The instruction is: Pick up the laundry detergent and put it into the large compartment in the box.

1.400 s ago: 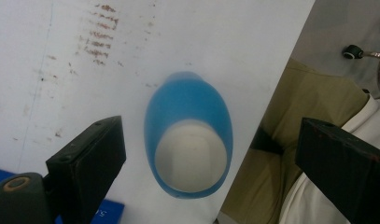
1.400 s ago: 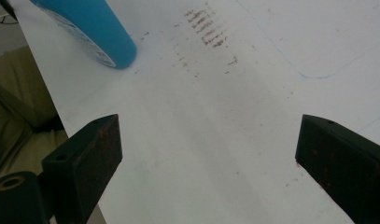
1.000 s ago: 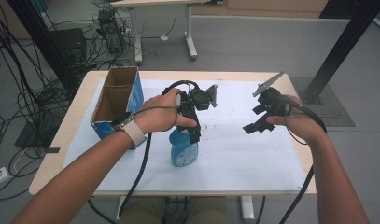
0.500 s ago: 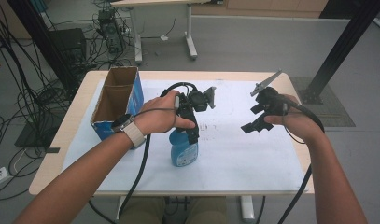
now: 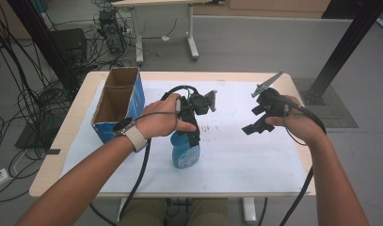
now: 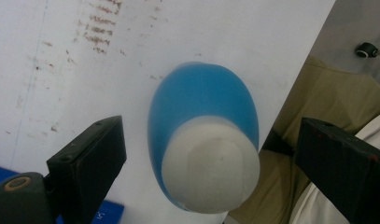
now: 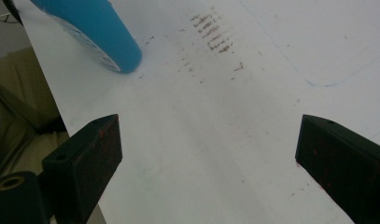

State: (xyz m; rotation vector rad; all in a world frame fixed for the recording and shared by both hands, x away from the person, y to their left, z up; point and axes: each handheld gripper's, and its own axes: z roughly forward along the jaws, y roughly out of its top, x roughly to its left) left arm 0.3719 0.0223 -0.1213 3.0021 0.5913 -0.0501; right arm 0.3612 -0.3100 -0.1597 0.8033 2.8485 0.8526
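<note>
Both grippers stay wide open, left gripper (image 5: 195, 123) still poised over the blue bottle (image 6: 204, 140), right gripper (image 5: 259, 117) barely shifted.

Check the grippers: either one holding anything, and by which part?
Nothing is held. The left gripper hangs open above the blue bottle, its jaws wide of the white cap. The right gripper is open over bare white paper.
</note>
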